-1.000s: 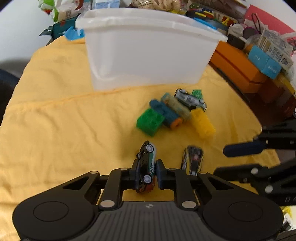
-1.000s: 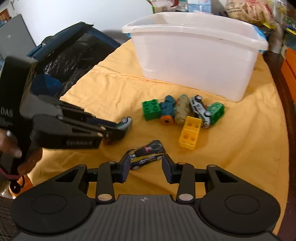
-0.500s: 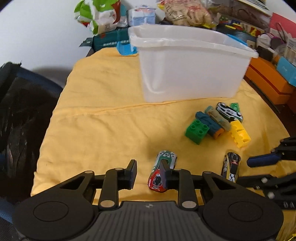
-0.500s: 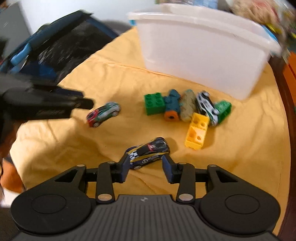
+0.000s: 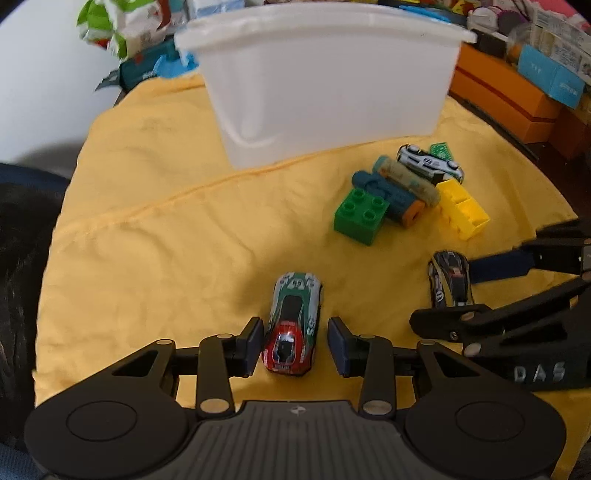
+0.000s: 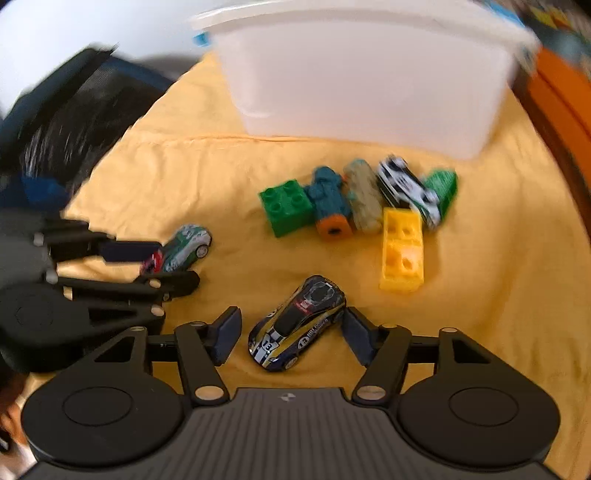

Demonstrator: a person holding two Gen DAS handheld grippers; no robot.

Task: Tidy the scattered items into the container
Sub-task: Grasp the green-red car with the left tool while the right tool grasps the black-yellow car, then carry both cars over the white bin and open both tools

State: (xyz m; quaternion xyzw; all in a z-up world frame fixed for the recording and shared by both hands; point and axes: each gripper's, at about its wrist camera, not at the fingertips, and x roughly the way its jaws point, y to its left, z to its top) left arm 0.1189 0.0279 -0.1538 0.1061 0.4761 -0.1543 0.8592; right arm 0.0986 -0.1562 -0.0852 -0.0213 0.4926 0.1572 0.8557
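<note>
A yellow cloth [image 5: 155, 236] covers the table – orange boxes [image 5: 498, 92] and snack bags [image 5: 110, 29] lie beyond

Black gripper [image 5: 295, 347], navy pads [image 5: 337, 347], silver screws

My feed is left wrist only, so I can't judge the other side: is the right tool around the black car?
Observer: Yes. The right tool is open, with the black car between its fingers, unclamped.
Operator: Is the car lined up with the fingers?
Observer: No, it lies diagonally across the gap, nose toward the right-hand finger.
Operator: And my left tool, seen from there?
Observer: Side-on, its green-red car sits wheels down on the yellow cloth.
</note>
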